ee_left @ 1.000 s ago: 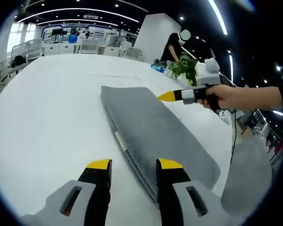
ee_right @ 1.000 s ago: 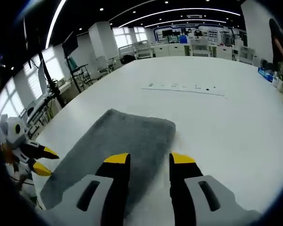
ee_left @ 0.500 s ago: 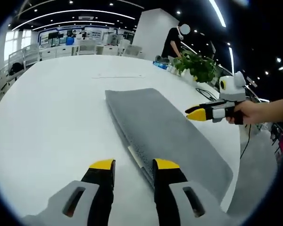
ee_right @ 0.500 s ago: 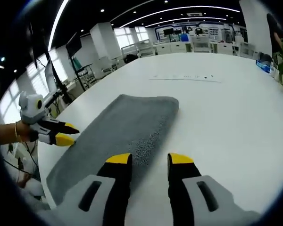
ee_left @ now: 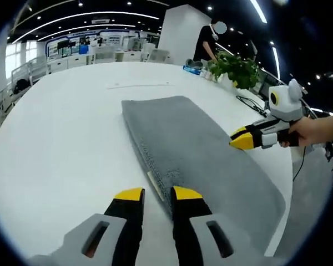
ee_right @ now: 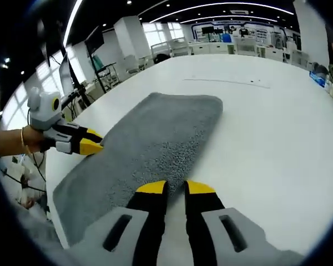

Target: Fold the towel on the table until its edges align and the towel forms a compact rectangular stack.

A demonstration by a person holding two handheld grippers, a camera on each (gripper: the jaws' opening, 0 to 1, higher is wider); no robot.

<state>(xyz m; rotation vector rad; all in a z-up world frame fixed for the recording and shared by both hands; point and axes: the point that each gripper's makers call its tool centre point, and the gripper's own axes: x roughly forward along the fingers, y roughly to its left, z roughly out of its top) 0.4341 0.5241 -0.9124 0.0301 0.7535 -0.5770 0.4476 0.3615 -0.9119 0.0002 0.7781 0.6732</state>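
White table [ee_left: 55,127], grey towel [ee_left: 194,149], potted plant [ee_left: 233,66] behind, left gripper [ee_left: 157,194] and right gripper [ee_right: 175,187] narrowly open, empty.

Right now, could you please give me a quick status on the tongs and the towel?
Left tongs and right tongs nearly shut, each at a long edge of the towel, grip unclear. Towel flat on the table, folded in layers. Nothing in the way.

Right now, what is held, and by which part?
Cannot tell: left gripper and right gripper have jaws nearly shut at opposite long edges of the towel.
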